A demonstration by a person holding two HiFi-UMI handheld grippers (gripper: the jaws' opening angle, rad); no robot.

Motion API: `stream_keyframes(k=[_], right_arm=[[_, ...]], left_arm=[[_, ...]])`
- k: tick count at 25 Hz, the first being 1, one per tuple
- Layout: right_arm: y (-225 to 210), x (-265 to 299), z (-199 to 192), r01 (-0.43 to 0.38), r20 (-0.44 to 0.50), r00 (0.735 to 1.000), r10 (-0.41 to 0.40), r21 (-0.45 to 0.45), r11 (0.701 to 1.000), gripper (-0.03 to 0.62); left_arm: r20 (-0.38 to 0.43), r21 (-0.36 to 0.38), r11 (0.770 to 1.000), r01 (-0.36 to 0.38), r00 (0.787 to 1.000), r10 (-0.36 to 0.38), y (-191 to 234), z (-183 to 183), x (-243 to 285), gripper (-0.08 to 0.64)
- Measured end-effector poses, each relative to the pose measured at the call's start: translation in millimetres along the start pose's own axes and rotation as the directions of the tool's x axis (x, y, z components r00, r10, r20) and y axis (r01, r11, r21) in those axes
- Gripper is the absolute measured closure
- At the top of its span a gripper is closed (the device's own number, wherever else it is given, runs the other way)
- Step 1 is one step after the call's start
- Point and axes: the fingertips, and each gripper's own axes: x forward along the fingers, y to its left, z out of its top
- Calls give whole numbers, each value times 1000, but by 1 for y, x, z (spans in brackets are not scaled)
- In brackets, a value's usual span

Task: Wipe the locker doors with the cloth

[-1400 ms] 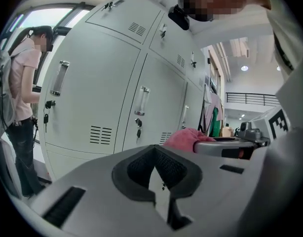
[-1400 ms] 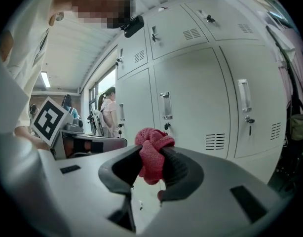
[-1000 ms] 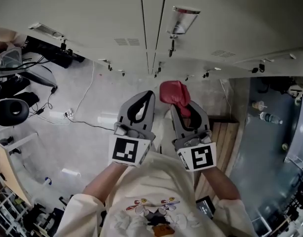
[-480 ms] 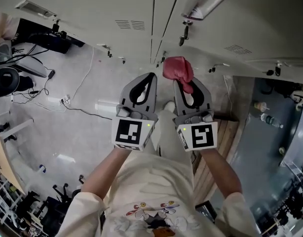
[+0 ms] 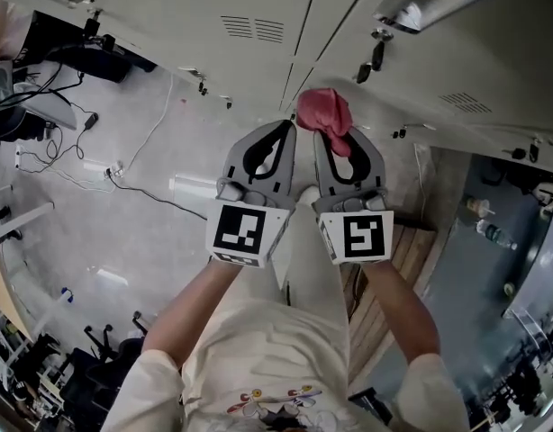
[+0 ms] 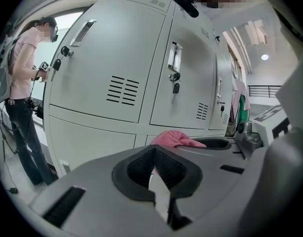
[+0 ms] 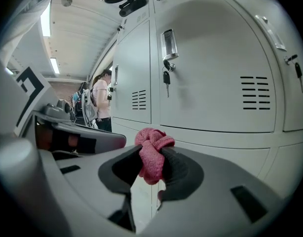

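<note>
Pre-wipe: right hand-held gripper clamps cloth near lockers; left hand-held gripper closed, empty. Next, likely: press cloth onto door.

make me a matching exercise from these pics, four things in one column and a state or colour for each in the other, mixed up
Things:
1. left gripper
2. right gripper
3. cloth
4. key

States:
A. pink
B. hangs from the lock of a locker door
C. shut, nothing between its jaws
D. shut on the cloth

Pairs: 1-C, 2-D, 3-A, 4-B
</note>
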Motion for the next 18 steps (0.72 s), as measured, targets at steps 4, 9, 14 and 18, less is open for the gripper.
stream_keyframes(k=[4, 9, 14, 18], right_arm=[[-2, 14, -5, 9, 16, 1000, -9, -4, 1000, 483], [-5, 30, -13, 10, 9, 1000, -10, -13, 1000, 483], [-9, 42, -11, 25, 33, 999, -25, -16, 1000, 483], [-9, 44, -11, 24, 34, 999, -23, -31, 999, 482]], left_arm=[[9, 0, 1000, -12, 1000, 12, 7, -5, 5, 554], [5, -2, 1000, -23, 1000, 23, 12, -13, 9, 554], [1, -8, 1000, -24, 1000, 24, 14, -15, 13, 554], [2, -3, 1000, -30, 1000, 30, 13, -16, 14, 554]])
